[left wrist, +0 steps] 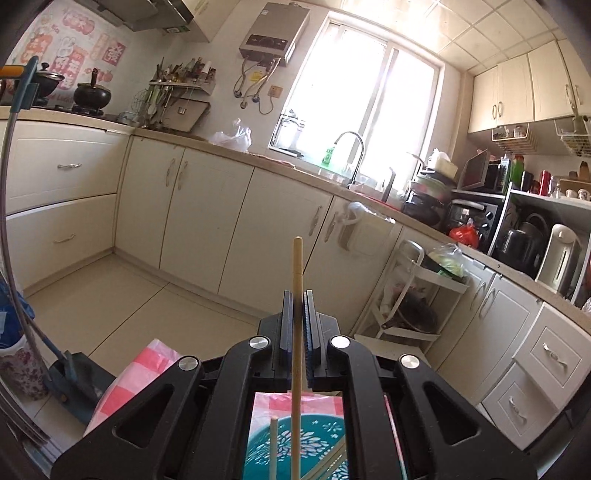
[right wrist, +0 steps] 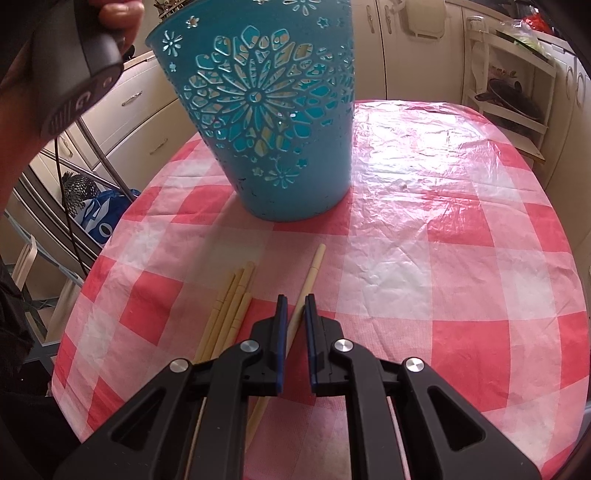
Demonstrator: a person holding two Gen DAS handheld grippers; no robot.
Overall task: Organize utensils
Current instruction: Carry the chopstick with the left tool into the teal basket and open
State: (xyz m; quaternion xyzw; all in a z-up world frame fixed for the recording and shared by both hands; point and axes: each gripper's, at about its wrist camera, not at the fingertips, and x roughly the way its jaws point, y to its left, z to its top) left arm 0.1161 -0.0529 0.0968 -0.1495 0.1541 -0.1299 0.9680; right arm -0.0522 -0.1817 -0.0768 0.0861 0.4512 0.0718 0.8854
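Left tongs (left wrist: 297, 314) are clenched on a single chopstick (left wrist: 297, 280), which stands nearly upright between the pads, top end poking above them and the lower part running down past the frame. Right under it is the teal cup (left wrist: 317, 435), with more chopsticks (left wrist: 274, 446) already leaning inside. Behind all that it's just kitchen: cream cabinets (left wrist: 207, 206) and a bright window (left wrist: 354, 96).

Right tongs (right wrist: 294, 314) sit low over the surface (right wrist: 443, 258) with its pink checked cover. Their jaws are nearly closed around another chopstick (right wrist: 309, 280) that lies flat on the cover, though a small gap shows on either side, so I can't tell if it's actually gripped. Just to the left is a loose bundle of chopsticks (right wrist: 231, 302), and the cup stands upright further back. A hand (right wrist: 118, 11) shows top left.
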